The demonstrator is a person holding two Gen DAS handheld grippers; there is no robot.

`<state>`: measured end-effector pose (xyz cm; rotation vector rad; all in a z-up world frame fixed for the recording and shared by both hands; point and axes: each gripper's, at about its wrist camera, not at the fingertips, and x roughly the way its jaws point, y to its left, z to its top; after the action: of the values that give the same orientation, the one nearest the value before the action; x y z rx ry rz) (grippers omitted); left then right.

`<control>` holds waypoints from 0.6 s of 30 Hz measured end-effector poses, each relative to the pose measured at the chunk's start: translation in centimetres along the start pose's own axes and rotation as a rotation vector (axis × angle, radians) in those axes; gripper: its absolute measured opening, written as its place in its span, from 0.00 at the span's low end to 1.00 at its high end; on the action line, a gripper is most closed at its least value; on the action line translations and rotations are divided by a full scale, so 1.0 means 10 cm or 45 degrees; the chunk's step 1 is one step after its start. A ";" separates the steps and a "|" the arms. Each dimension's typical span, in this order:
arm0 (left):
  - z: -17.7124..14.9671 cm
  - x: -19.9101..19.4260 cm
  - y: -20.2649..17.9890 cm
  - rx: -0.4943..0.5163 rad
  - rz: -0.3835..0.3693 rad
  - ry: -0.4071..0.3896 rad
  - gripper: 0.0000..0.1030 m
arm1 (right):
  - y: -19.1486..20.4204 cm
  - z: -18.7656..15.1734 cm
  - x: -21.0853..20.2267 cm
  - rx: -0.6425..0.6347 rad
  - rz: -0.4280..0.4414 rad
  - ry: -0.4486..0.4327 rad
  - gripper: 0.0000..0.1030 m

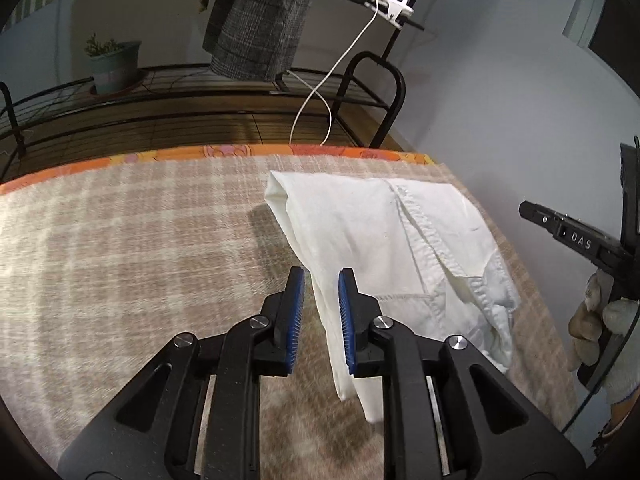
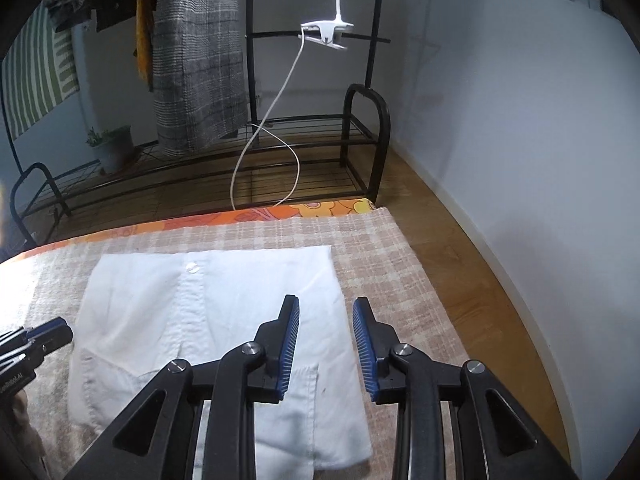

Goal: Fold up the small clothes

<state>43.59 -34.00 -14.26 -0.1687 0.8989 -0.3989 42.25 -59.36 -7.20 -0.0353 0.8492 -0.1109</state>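
Observation:
A small white shirt [image 2: 200, 320] lies partly folded on the checked blanket [image 2: 380, 272]. In the left wrist view the shirt [image 1: 360, 232] has its left side lifted, and a hanging strip of it runs between the fingers of my left gripper [image 1: 322, 276]. The jaws stand a little apart, and the cloth leans on the right blue pad [image 1: 346, 312]. My right gripper [image 2: 326, 304] is open and empty, above the shirt's right edge. The left gripper also shows in the right wrist view [image 2: 44, 336] at the shirt's left edge.
The blanket covers a bed with an orange flowered sheet [image 2: 320, 210] at its far edge. Beyond stand a black metal rack [image 2: 360, 136], a hanging grey plaid coat [image 2: 196, 60], a white clip lamp with cable [image 2: 326, 32] and a potted plant [image 2: 116, 152]. A wall [image 2: 520, 120] runs along the right.

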 end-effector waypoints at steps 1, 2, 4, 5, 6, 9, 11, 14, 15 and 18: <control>0.00 -0.09 -0.01 0.001 -0.004 -0.011 0.14 | 0.01 0.00 -0.05 0.005 0.006 -0.007 0.28; 0.00 -0.16 -0.03 0.006 -0.004 -0.020 0.14 | 0.02 -0.02 -0.13 0.012 0.022 -0.017 0.28; -0.01 -0.32 -0.06 0.021 -0.003 -0.043 0.14 | 0.08 -0.04 -0.29 0.010 0.041 -0.033 0.28; -0.01 -0.38 -0.08 0.029 -0.003 -0.051 0.14 | 0.10 -0.05 -0.36 0.003 0.043 -0.039 0.28; -0.02 -0.46 -0.11 0.038 -0.003 -0.059 0.14 | 0.12 -0.06 -0.43 -0.005 0.045 -0.046 0.28; -0.07 -0.74 -0.17 0.059 -0.002 -0.090 0.14 | 0.19 -0.11 -0.69 -0.019 0.057 -0.069 0.28; -0.10 -0.97 -0.23 0.072 -0.006 -0.112 0.14 | 0.23 -0.13 -0.89 -0.018 0.075 -0.084 0.28; -0.16 -1.29 -0.32 0.102 -0.003 -0.155 0.14 | 0.28 -0.16 -1.22 -0.023 0.085 -0.123 0.28; -0.18 -1.40 -0.35 0.114 0.001 -0.170 0.14 | 0.30 -0.18 -1.31 -0.023 0.093 -0.133 0.28; -0.28 -1.75 -0.42 0.140 -0.001 -0.210 0.14 | 0.37 -0.24 -1.65 -0.030 0.110 -0.163 0.28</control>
<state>30.59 -30.68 -1.97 -0.0991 0.7132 -0.4274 29.93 -53.79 3.21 -0.0277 0.7230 -0.0173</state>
